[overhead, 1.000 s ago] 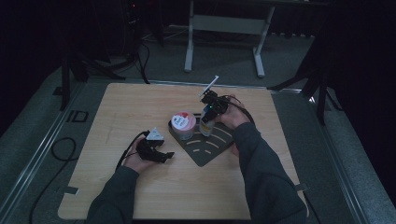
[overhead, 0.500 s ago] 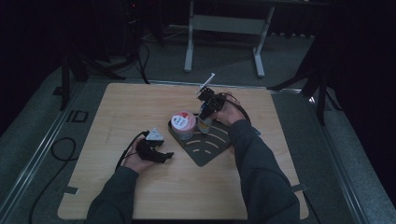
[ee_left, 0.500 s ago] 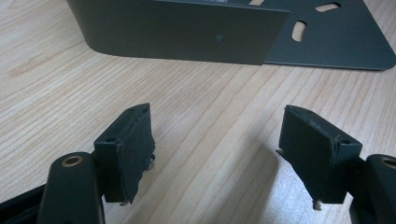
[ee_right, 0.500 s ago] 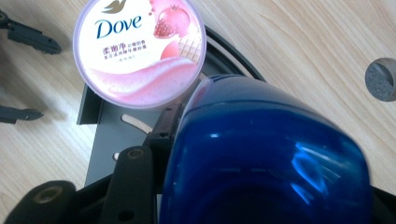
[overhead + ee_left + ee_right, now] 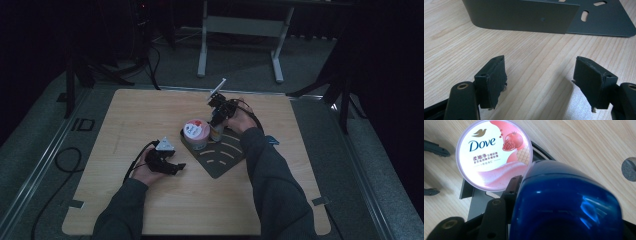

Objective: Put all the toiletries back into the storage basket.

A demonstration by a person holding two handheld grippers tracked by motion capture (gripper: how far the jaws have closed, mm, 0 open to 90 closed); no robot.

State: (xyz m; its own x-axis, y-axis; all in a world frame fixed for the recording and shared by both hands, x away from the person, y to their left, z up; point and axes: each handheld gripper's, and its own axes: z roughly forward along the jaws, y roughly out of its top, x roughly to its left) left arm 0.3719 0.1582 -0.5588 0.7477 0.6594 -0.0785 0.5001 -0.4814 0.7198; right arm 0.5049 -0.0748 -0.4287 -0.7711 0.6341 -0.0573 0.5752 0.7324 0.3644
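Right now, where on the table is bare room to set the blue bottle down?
Bare wood lies along the far-left of the table and its near edge. It is crowded mid-table: the Dove jar sits on the dark slotted rack, beside the blue bottle in the right hand-held gripper.

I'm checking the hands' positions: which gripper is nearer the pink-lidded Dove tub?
Right. The right gripper, shut on a blue bottle, is right beside the Dove tub over the dark rack. The left gripper, open, rests on the table nearer the person.
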